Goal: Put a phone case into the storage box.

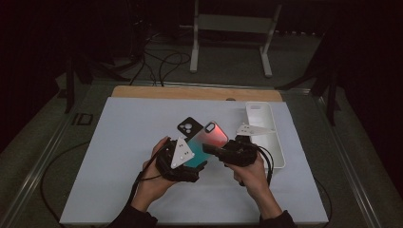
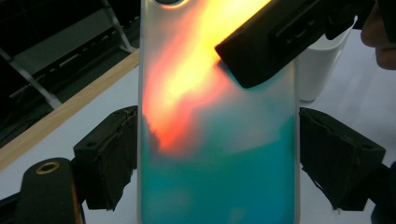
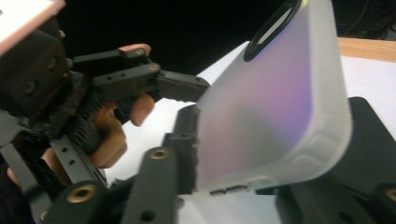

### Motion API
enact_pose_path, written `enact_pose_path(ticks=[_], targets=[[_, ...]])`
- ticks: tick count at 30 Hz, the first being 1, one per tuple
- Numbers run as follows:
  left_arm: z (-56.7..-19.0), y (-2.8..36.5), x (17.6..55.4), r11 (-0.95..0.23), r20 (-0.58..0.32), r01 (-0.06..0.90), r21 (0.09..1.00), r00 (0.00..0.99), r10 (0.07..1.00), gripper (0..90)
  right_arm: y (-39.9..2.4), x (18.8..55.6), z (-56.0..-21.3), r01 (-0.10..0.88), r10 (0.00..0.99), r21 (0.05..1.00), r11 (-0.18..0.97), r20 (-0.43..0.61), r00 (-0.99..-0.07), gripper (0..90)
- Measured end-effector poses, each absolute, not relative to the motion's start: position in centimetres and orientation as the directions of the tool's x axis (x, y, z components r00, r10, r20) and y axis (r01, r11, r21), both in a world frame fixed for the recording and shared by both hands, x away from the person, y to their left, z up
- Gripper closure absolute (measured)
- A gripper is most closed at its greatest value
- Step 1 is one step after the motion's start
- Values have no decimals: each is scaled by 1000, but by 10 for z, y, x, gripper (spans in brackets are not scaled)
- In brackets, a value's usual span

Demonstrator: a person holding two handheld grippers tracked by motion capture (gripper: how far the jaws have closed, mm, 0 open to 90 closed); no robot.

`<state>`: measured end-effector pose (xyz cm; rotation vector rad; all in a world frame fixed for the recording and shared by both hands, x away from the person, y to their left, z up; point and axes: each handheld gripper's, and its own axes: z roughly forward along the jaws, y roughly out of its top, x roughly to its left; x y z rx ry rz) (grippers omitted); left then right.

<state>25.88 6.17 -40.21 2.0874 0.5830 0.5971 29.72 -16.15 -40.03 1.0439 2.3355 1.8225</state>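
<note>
Above the white desk (image 1: 128, 161), the left tool (image 1: 195, 167) clamps the teal-and-orange phone case (image 1: 205, 142) by its long edges, while the right tool (image 1: 211, 149) grips one side of it, pads pressing.

**Frosted plastic, worn foam, matt white**

We see a phone case (image 2: 217, 140) of frosted, translucent plastic, smooth and softly satin, its colour running from orange-red to teal. We read the pads (image 2: 109, 154) of the left hand-held gripper (image 1: 183, 164) as black foam or rubber, rough and frayed at the edges; the right hand-held gripper (image 1: 223, 153) is matt black plastic with brass-coloured rivets. A second, black case (image 1: 189, 127) looks matt. The tray (image 1: 277, 142) is smooth white plastic. The desk (image 1: 128, 142) wears a matt white sheet, with bare wood along its far edge.
</note>
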Motion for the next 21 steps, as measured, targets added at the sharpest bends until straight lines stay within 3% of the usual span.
enact_pose_path(ticks=[2,15,16,17,21], targets=[[-403,61,258,-522,202,183,833,777,596,171,-160,296,-399,491,490,865,106,384,-783,757],[-407,58,258,-539,231,185,822,756,612,167,-151,291,-395,478,510,867,143,349,-786,829],[-407,59,258,-536,236,186,823,747,622,185,-149,290,-395,470,516,870,149,337,-788,863],[-407,61,259,-525,224,184,831,753,619,309,-149,289,-395,460,527,875,155,320,-787,866],[-407,66,260,-498,184,197,844,766,615,288,-150,289,-394,454,538,877,159,309,-784,867]])
